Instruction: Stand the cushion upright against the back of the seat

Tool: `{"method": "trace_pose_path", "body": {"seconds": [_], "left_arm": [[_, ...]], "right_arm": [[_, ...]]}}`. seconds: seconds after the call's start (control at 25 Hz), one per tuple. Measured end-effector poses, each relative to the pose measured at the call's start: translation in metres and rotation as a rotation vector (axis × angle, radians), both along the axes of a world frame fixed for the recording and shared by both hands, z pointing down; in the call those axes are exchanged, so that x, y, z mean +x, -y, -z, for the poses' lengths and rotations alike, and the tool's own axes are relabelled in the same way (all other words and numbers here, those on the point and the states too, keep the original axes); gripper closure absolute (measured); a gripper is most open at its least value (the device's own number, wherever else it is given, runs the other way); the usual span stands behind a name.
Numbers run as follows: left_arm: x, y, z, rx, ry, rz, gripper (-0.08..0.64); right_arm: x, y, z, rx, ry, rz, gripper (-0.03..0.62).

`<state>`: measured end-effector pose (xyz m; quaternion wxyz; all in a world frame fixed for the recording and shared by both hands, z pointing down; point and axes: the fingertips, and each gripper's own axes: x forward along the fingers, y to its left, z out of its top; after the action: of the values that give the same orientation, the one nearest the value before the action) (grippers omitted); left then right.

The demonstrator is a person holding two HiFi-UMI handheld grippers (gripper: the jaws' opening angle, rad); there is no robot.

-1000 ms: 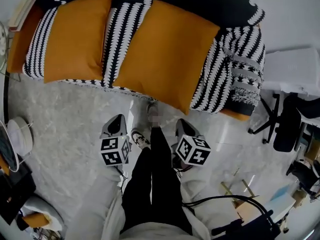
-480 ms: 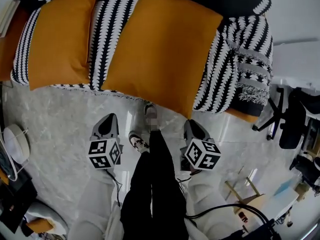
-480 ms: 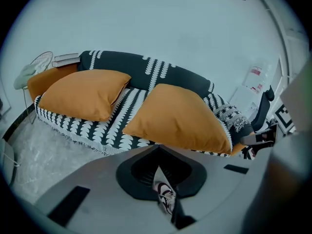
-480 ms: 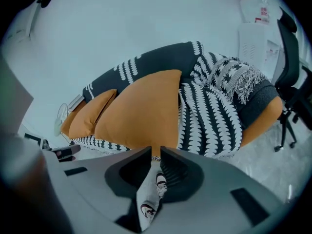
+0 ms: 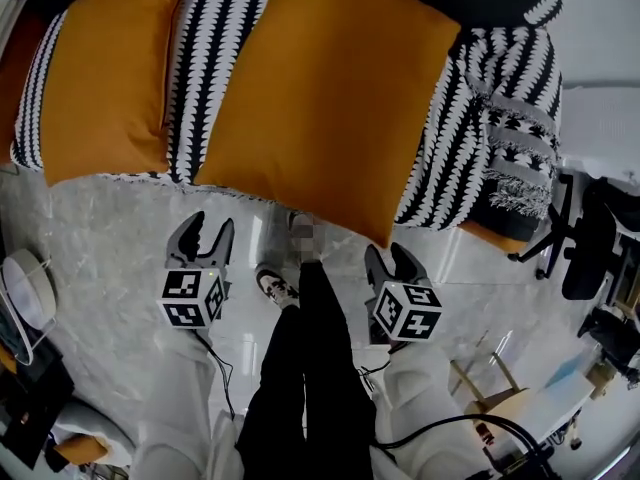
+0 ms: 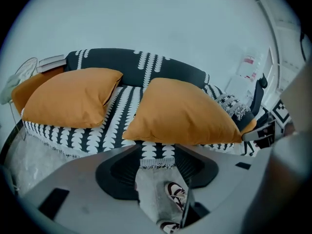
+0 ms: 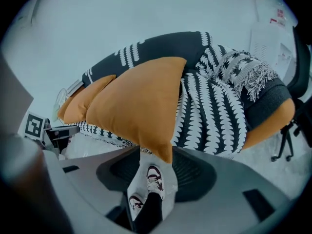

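The left gripper and right gripper hang low over the floor on either side of the person's legs, their jaws just opened wide and gripping nothing, probably readied to take the cushion's front edge. Just beyond, the big orange cushion lies flat on the striped seat, one corner overhanging the front, beside a second cushion; farthest, the dark back stands bare behind it, so lifting has not begun.
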<state>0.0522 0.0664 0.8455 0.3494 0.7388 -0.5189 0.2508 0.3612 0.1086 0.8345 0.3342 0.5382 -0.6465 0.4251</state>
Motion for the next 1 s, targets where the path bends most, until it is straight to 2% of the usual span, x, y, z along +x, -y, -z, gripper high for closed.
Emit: {"method": "trace_pose_path", "body": {"seconds": [0.12, 0.32, 0.4, 0.56, 0.76, 0.88, 1.0], "left_arm": [[-0.003, 0.006, -0.011, 0.008, 0.018, -0.055, 0.332], [-0.016, 0.027, -0.022, -0.006, 0.030, -0.057, 0.319], [-0.023, 0.038, -0.026, -0.007, 0.057, -0.068, 0.319], [-0.030, 0.056, -0.040, -0.001, 0.122, -0.144, 0.319], [-0.025, 0.068, -0.049, -0.030, 0.042, -0.158, 0.319], [-0.023, 0.066, -0.046, -0.044, 0.019, -0.161, 0.321], [-0.017, 0.065, -0.043, -0.041, 0.004, -0.172, 0.359]], "right_arm": [[0.002, 0.001, -0.011, -0.022, -0.025, 0.025, 0.345], [0.005, 0.009, -0.019, -0.051, -0.024, 0.024, 0.344], [0.004, 0.015, -0.023, -0.056, -0.028, 0.026, 0.344], [0.003, 0.022, -0.034, -0.072, -0.021, 0.008, 0.344], [0.003, 0.026, -0.041, -0.114, -0.001, -0.013, 0.353], [0.000, 0.025, -0.041, -0.141, 0.002, -0.001, 0.371], [-0.002, 0.027, -0.040, -0.140, -0.011, 0.014, 0.394]]}}
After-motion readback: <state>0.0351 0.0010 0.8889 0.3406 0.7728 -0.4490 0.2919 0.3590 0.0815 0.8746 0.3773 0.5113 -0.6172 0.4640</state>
